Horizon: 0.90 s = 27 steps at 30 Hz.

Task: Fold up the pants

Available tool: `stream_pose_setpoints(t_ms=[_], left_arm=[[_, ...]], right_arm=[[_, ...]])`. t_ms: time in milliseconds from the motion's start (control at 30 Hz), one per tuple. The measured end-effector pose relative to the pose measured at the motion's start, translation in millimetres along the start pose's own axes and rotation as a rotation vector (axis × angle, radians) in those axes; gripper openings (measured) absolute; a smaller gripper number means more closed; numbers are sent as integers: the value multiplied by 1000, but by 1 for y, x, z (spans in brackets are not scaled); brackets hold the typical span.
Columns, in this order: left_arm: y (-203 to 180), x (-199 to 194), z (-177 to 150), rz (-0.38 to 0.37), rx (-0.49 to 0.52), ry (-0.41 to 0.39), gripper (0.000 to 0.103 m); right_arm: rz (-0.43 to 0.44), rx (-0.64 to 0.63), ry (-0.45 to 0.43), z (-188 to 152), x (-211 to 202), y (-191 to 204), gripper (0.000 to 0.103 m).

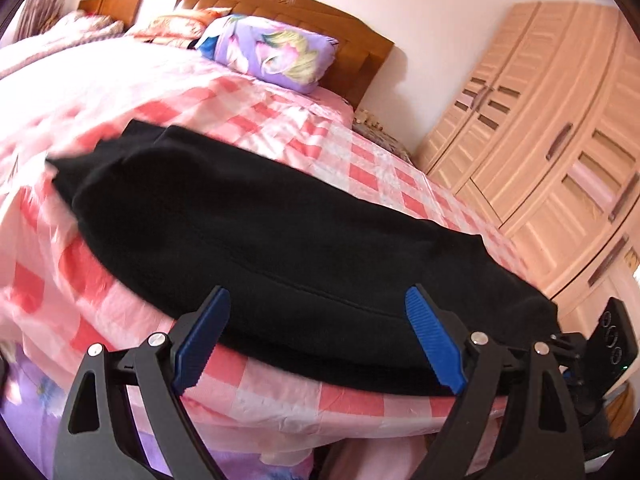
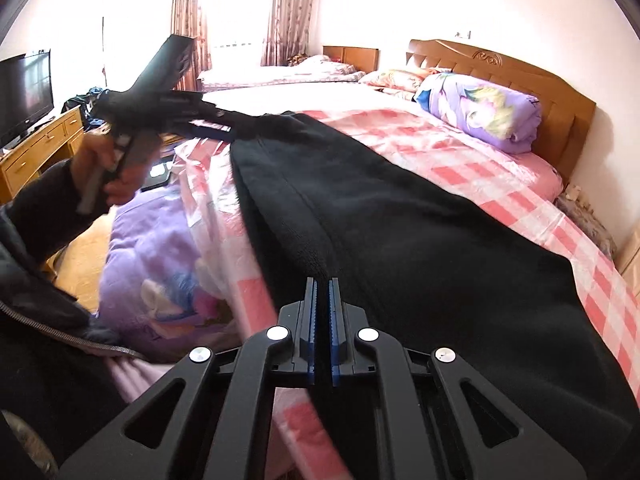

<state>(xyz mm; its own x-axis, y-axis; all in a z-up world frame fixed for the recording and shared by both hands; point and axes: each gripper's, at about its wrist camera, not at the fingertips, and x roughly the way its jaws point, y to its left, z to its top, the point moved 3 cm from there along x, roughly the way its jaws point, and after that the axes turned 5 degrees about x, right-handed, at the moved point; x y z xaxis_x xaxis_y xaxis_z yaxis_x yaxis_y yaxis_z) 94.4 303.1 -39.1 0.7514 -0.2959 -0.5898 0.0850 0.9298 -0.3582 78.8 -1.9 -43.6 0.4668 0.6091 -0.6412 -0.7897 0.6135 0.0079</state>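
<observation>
The black pants (image 1: pixel 280 232) are lying stretched along the near edge of the bed (image 1: pixel 304 128), on its pink checked cover. The left tongs (image 1: pixel 318 340) are hovering spread wide over the pants' near edge, gripping nothing. The right tongs (image 2: pixel 322 312) are pointing level along the pants, pressed together; whether they are pinching cloth is unclear
</observation>
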Motion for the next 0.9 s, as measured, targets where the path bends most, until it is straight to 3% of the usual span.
stream_pose_setpoints(t_ms=[133,200,267,333,400,433,500,533,700,767,833,900], left_arm=[[-5,26,4,-4,30,45,94],[4,55,-4,88,60,133,94],[4,68,-8,141,124,150,95],[-4,70,-6,220,186,163,95],[-9,65,2,321,180,147,94],[-14,58,7,334,180,114,94],[-28,45,18,289,192,50,95],[-40,43,24,267,207,28,95],[-95,90,33,210,375,101,95],[-112,123,32,203,433,158,95],[-119,153,29,229,463,230,95],[-116,179,24,265,476,305,97]], right_arm=[[0,12,89,-19,18,3,6],[-16,9,112,-22,31,6,11],[14,37,119,-21,35,7,20],[57,61,121,-17,31,8,46],[96,85,83,-12,16,6,59],[87,103,51,-9,4,0,59],[36,147,16,-9,-13,-17,59],[-38,186,-4,-13,-25,-35,59],[-334,425,16,-52,-70,-121,60],[-439,483,77,-72,-85,-151,61],[-523,505,174,-93,-92,-177,75],[-586,507,297,-114,-91,-194,80]])
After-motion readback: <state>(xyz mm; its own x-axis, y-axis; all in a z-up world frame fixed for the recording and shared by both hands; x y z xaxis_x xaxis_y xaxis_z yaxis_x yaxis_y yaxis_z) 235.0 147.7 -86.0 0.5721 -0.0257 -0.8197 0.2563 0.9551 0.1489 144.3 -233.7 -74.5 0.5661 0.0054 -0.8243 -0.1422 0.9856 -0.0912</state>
